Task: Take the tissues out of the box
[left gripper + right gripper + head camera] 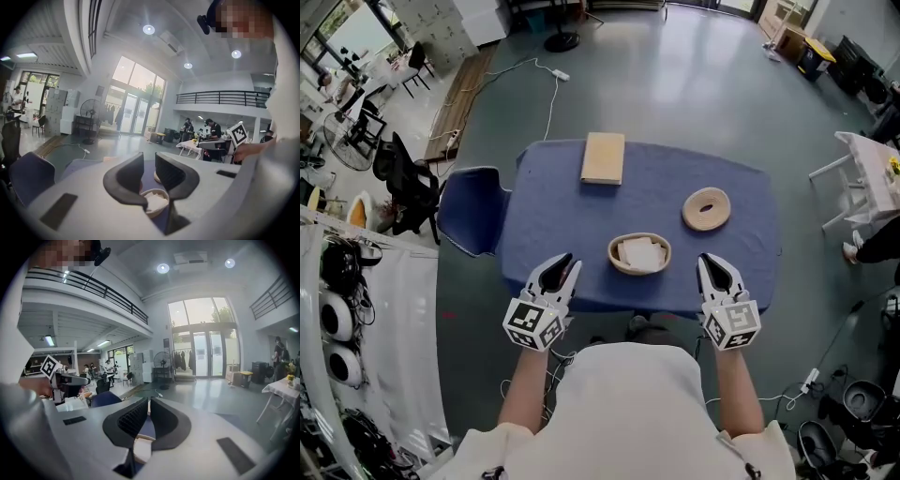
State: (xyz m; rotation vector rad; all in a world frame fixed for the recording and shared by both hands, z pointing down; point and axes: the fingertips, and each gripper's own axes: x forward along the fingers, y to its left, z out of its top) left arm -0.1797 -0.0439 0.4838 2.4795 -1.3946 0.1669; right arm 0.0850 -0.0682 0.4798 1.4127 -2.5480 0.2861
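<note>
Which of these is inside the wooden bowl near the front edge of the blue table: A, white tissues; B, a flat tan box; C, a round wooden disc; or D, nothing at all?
A: white tissues lie in the wooden bowl, while the disc and the box sit apart from it.

One camera looks steeply down from the person's head onto the blue-clothed table (553, 197), with the left gripper (562, 265) and right gripper (710, 262) at its near edge. Each gripper's camera sits close behind its jaws, facing nearly level across the hall. Head and left gripper views share the round woven bowl (612, 255) (154, 213).
</note>
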